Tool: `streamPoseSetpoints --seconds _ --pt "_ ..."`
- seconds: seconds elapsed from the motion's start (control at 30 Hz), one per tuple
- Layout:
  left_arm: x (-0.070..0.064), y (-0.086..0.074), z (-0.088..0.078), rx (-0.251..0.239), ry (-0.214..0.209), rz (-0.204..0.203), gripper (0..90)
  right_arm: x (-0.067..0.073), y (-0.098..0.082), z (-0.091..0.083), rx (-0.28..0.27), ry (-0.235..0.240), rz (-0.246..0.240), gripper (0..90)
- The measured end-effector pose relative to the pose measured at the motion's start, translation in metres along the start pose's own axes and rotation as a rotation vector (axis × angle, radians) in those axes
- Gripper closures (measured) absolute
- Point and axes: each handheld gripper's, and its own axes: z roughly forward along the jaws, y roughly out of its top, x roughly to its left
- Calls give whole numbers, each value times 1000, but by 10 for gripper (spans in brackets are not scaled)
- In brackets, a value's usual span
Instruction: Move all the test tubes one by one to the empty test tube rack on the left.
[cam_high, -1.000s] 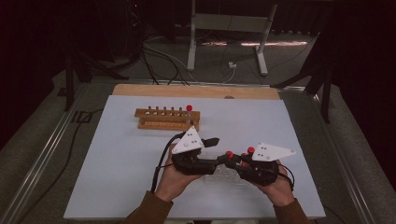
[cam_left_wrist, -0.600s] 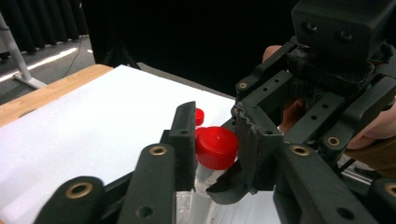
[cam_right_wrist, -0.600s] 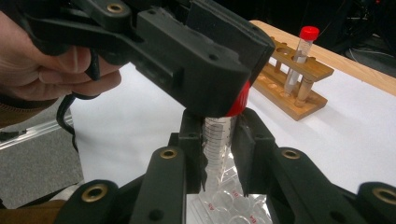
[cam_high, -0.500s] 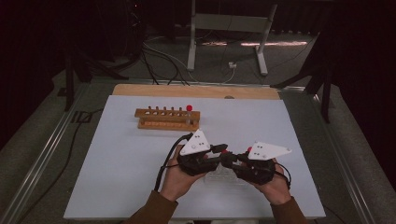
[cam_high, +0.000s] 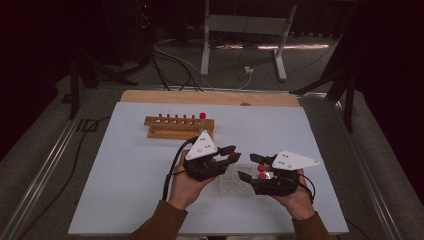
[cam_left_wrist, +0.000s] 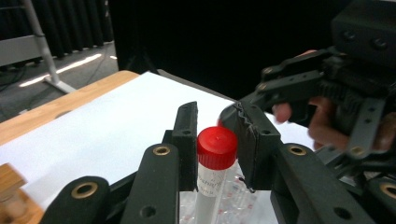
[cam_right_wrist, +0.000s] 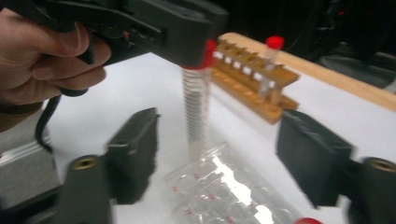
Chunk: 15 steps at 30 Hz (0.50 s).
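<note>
Left tongs (cam_left_wrist: 215, 135) clamped on red-capped tube (cam_left_wrist: 212, 172) at frame centre, over what looks like a clear rack (cam_right_wrist: 219, 196); right tongs (cam_right_wrist: 219, 158) just opened, apart.

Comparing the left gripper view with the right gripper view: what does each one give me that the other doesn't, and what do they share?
Left gripper view alone: the red cap seen from near its top, sitting between the left gripper's jaws, and the printed label just under it.

Right gripper view alone: the wooden rack with one red-capped tube standing in it, the held tube's graduated body reaching down to the clear plastic tray, and the right gripper's own jaws standing wide apart, off the tube.

Both: the held tube, the clear tray beneath it, the white table.
</note>
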Motion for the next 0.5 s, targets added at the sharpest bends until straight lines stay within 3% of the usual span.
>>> streamPoseSetpoints --seconds 0.07,0.23,0.5 --pt "5 0 -3 -5 16 -7 719 -2 0 -3 -14 -36 2 173" --pt "17 1 -9 -15 61 -24 719 -10 -4 -10 -36 -96 27 65" --pt "38 2 -18 -30 129 -40 719 -22 -16 -24 -48 -154 56 0"
